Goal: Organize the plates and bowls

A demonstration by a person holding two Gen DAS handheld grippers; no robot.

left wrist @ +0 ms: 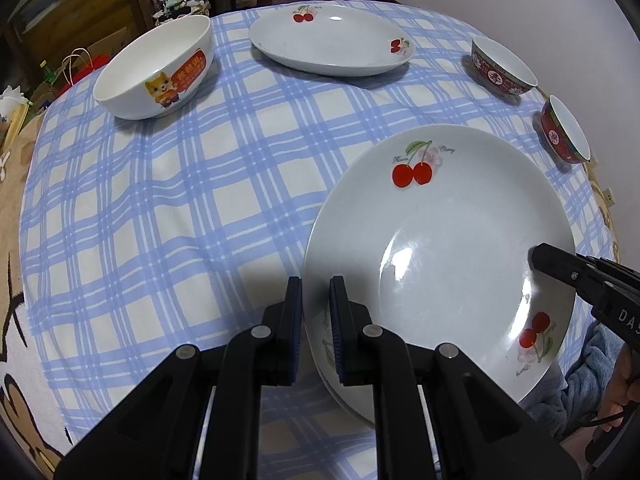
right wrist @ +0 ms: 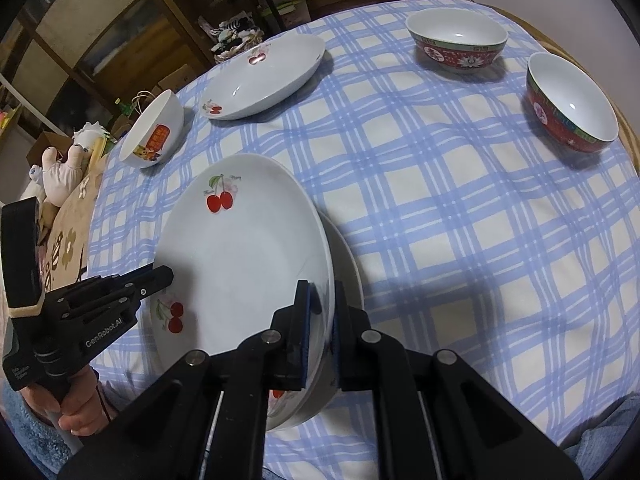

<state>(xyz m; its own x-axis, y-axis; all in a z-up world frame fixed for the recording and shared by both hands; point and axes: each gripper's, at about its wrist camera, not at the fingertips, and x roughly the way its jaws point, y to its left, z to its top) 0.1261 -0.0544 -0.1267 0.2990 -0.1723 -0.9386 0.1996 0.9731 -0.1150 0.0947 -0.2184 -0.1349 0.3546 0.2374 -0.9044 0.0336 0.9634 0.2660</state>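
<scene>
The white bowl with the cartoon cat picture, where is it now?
The white bowl with the cartoon cat picture stands at the far left of the checked tablecloth, left of the lone white cherry plate.

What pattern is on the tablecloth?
Blue and white plaid checks on the tablecloth, clearest in the left wrist view.

The right gripper (right wrist: 320, 328) pinches the rim of a cherry plate (right wrist: 240, 264). Another plate (right wrist: 348, 264) sits under it. The left gripper (right wrist: 160, 278) touches the other side.

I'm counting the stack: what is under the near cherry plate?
Under the near cherry plate a second white plate shows only at its edge. Its face, and whether more lie beneath it, are covered.
</scene>
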